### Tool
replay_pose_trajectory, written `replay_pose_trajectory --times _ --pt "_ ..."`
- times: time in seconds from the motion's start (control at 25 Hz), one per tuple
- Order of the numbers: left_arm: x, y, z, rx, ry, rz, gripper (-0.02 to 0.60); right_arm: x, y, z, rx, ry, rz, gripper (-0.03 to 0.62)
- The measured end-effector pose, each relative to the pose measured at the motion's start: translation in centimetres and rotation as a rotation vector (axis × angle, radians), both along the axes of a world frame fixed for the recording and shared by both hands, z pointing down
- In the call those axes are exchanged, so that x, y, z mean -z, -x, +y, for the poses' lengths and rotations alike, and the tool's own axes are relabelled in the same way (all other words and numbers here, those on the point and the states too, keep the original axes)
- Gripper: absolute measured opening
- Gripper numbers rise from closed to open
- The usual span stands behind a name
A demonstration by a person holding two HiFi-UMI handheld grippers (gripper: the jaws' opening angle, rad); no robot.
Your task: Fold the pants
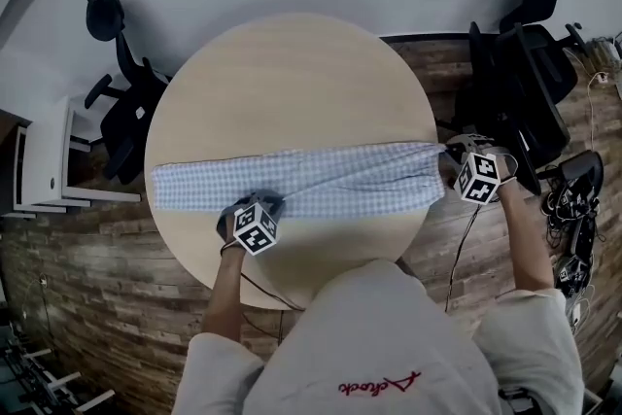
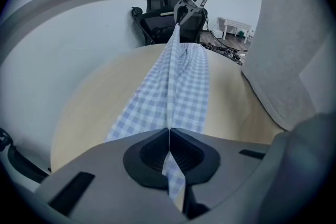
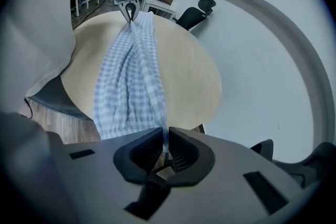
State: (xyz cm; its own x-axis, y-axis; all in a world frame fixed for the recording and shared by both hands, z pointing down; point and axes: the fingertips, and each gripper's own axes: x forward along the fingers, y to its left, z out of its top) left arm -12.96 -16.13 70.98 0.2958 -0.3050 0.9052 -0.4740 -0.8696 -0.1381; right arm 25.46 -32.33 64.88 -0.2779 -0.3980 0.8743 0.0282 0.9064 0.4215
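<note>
While the pants [image 1: 321, 175] lie in a long checked band across the round counter [image 1: 292, 73], I hold them with both tools. At the far left a black chair [image 1: 121, 107] stands beside the counter. The left end of the pants lies flat at the counter's left edge. My left tool [image 1: 262, 202] is at the near edge of the cloth, left of the middle. Its jaws are pressed together on a fold of the cloth, and a bit of cloth comes through behind them. From there a raised ridge of cloth runs to my right tool [image 1: 453, 149], just past the counter's right edge. Its jaws pinch the right end of the pants, with only the thin cloth between them, and this end is off the counter. Further right a second chair [image 1: 530, 63] stands on the wood floor [image 1: 107, 248].
</note>
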Motion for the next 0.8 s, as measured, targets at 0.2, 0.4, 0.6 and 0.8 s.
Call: replay_pose_trajectory --times 0.2,0.4,0.6,0.8 --pt "-0.3 -0.4 1.5 -0.029 0.002 -0.006 0.034 -2.0 -1.8 4.7 0.026 -0.042 0.056 0.055" --pt "-0.8 -0.8 3.1 -0.042 0.014 -0.014 0.034 -4.8 -3.0 8.4 0.029 -0.012 0.091 0.055" --pt "-0.6 -1.1 3.7 -0.035 0.000 -0.014 0.035 -5.8 -3.6 10.0 0.013 -0.009 0.093 0.055" --pt "-0.9 -1.0 4.5 -0.032 0.000 -0.021 0.035 -5.8 -3.8 11.8 0.023 -0.022 0.093 0.055"
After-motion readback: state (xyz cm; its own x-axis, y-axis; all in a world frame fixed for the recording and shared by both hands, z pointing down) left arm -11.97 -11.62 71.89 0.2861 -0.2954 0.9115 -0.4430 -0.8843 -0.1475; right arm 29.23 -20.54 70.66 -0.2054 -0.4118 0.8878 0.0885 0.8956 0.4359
